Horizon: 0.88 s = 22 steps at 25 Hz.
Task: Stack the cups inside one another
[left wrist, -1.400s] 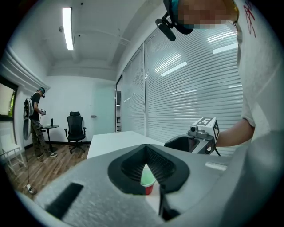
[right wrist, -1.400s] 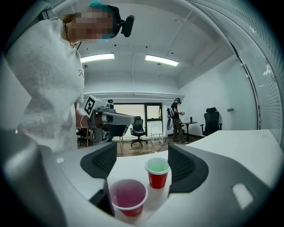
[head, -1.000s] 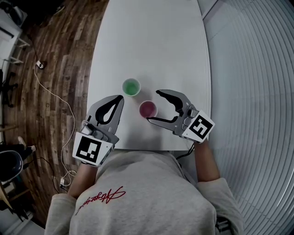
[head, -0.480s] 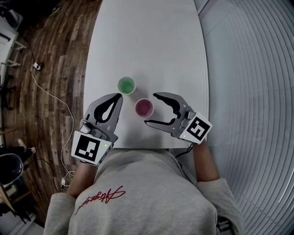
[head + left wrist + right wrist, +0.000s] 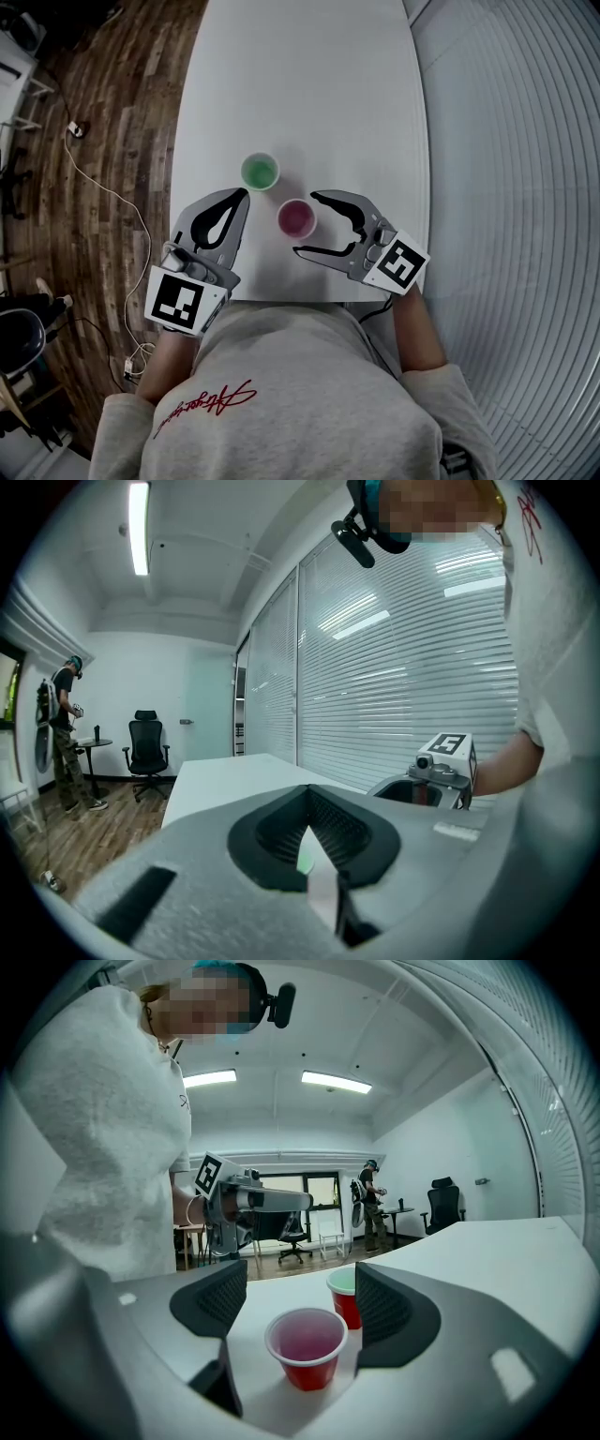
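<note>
Reaching over the near edge of the white surface (image 5: 300,84), both tools point away from the person. The right hand-held gripper (image 5: 307,224) has its jaws wide apart, with the pink-lined red cup (image 5: 296,217) upright between their tips, touching neither. The left hand-held gripper (image 5: 240,195) has its jaws pressed together, holding nothing. The green-lined red cup (image 5: 260,172) stands just beyond the left tips, near the pink-lined one but apart from it.

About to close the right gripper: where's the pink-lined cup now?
In the head view, the pink-lined cup stands on the table between the open jaws of the right gripper, untouched; the green-lined cup is just beyond it, leftward.
</note>
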Each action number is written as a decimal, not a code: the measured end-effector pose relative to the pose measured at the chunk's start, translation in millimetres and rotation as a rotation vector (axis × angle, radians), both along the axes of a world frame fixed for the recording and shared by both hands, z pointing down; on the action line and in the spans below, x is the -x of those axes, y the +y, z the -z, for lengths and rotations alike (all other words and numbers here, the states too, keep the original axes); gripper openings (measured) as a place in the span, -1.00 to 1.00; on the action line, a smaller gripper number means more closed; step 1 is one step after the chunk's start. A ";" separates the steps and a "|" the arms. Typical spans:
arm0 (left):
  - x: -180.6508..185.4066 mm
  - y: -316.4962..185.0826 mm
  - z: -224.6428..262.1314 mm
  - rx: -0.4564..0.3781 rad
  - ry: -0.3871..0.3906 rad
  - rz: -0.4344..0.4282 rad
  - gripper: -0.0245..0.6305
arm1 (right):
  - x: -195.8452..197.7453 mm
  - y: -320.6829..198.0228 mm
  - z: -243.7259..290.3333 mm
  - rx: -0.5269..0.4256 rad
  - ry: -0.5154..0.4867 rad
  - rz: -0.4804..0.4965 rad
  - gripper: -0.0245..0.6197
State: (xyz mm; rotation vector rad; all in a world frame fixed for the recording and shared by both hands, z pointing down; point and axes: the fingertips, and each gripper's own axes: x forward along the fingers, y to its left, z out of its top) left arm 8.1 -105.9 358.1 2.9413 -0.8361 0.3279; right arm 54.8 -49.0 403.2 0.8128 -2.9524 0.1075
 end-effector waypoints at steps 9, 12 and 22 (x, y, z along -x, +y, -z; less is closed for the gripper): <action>-0.1 -0.9 3.0 0.008 0.004 0.019 -0.94 | -0.3 2.3 -17.7 0.021 0.114 0.035 0.17; 3.4 -2.4 2.5 0.007 0.001 0.028 -0.94 | 2.3 2.1 -26.8 0.030 0.156 0.046 0.17; 12.0 -11.6 6.3 -0.009 0.065 0.061 -0.94 | 13.8 -3.1 -52.0 0.063 0.224 0.062 0.17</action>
